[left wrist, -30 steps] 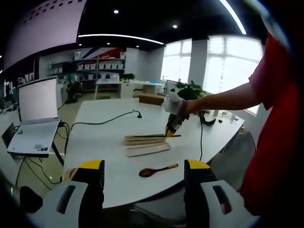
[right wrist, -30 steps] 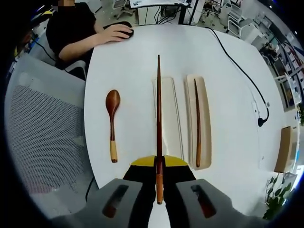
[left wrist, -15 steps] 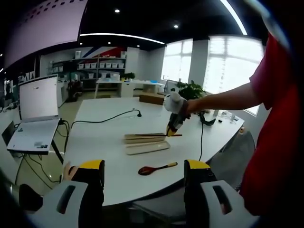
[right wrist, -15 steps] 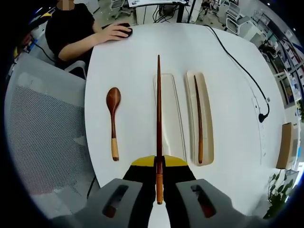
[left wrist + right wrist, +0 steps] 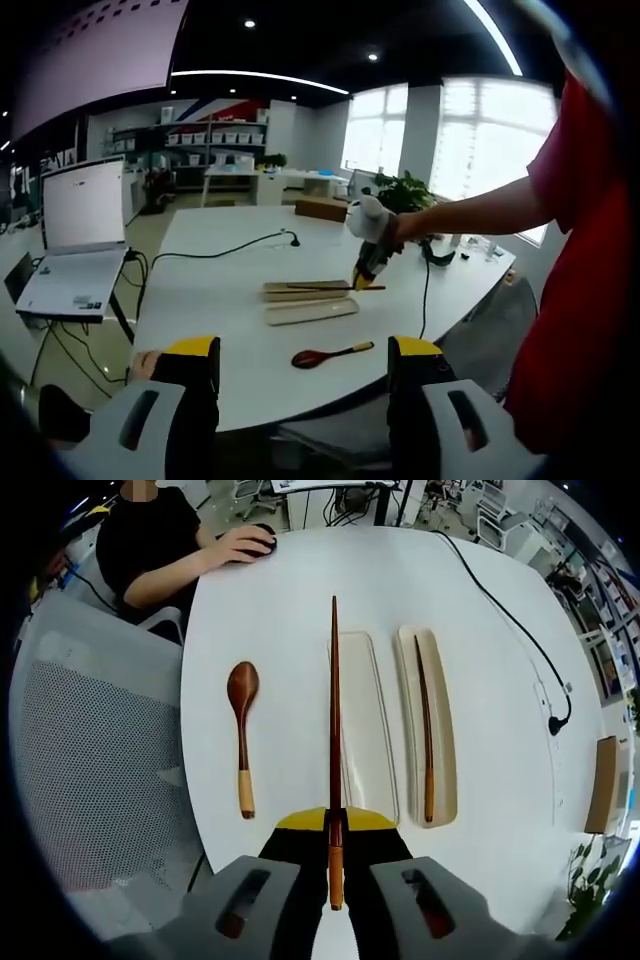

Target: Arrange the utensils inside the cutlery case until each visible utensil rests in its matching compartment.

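In the right gripper view, the right tongs are clamped on the near end of one dark wooden chopstick, which runs straight away from them over the white table. Beneath and just right of the chopstick's far half lies a clear, long lid or tray half. Right of that lies the beige cutlery case, with a second chopstick resting lengthwise inside it. That makes two chopsticks, one held and one in the case. Left of the held chopstick, apart from both trays, one wooden spoon lies on the bare table, bowl away, pale handle tip nearer. A black cable crosses the far right of the table. At the far edge a seated person's hand rests on a computer mouse.

In the left gripper view, the left tongs stand wide open with nothing between them, held back from the table. Beyond lies the spoon, then the lid and case, with the right tongs over the case's end. An open laptop stands farther off to the left.
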Action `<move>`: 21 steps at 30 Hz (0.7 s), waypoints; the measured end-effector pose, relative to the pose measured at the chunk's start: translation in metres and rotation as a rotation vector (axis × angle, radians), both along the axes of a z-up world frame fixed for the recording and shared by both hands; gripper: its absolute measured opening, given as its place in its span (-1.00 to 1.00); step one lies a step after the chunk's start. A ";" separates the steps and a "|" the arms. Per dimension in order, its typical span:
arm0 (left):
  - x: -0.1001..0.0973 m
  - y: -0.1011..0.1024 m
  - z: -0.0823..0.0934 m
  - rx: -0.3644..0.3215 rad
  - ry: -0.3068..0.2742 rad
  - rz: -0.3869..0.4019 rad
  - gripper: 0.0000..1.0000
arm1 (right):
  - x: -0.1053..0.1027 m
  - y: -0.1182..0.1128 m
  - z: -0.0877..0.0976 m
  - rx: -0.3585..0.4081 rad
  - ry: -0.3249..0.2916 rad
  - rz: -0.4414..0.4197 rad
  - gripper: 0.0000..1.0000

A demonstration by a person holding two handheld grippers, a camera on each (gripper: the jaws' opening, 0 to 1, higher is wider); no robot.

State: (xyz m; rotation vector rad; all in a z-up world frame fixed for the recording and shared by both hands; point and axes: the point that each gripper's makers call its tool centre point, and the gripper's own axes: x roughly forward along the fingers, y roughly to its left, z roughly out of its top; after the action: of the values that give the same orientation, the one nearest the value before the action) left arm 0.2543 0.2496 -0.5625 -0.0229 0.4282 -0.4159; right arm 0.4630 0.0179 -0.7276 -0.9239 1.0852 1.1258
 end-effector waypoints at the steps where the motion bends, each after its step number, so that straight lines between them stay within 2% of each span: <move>1: 0.000 -0.001 0.000 -0.002 0.002 -0.001 0.39 | 0.001 -0.001 0.000 0.000 0.000 -0.002 -0.99; 13: 0.001 -0.001 -0.002 -0.009 0.004 0.000 0.39 | 0.015 -0.004 0.014 -0.011 -0.025 0.015 -0.99; 21: 0.001 -0.001 -0.003 -0.007 0.007 0.001 0.39 | 0.025 -0.008 0.017 -0.025 -0.033 0.021 -0.99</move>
State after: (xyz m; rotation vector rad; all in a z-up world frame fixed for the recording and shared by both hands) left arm 0.2555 0.2486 -0.5657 -0.0318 0.4336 -0.4169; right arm 0.4880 0.0096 -0.7106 -0.9720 1.0676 1.1126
